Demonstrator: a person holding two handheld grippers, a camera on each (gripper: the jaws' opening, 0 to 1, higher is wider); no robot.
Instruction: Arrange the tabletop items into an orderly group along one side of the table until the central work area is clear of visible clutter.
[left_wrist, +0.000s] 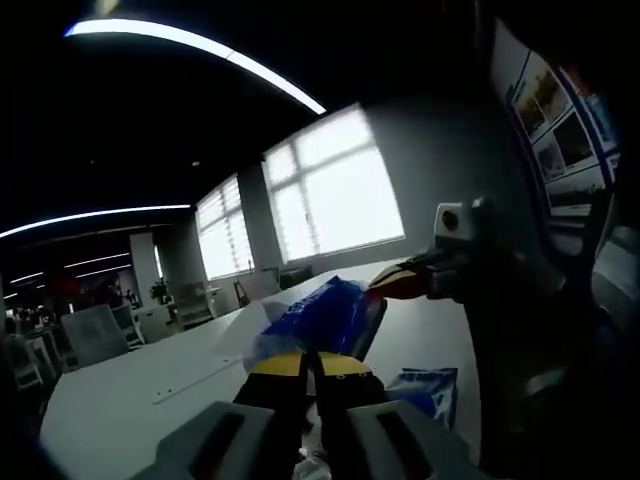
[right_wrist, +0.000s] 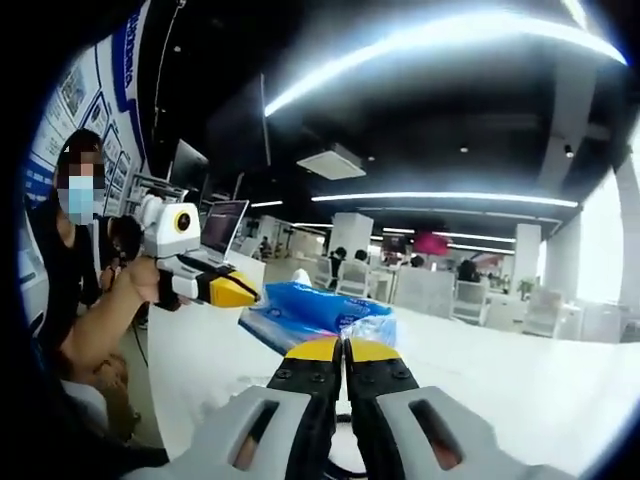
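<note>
- While lifted above the white table (left_wrist: 130, 400), the blue plastic pack (left_wrist: 325, 315) hangs between our two tools.
- We see the left gripper (left_wrist: 308, 368) pinched together on its clear edge.
- Our right gripper (right_wrist: 343, 350) is likewise clamped on the pack's crinkled end.
- A second blue packet (left_wrist: 425, 390) lies on the table nearby.
- A person (right_wrist: 75, 260) sits beside the table.

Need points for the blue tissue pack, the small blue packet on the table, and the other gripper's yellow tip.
blue tissue pack (left_wrist: 325, 315): left gripper view, its blue top face.
small blue packet (left_wrist: 425, 390): left gripper view, middle of the wrapper.
other gripper's yellow tip (right_wrist: 232, 291): right gripper view, the yellow jaw end.
</note>
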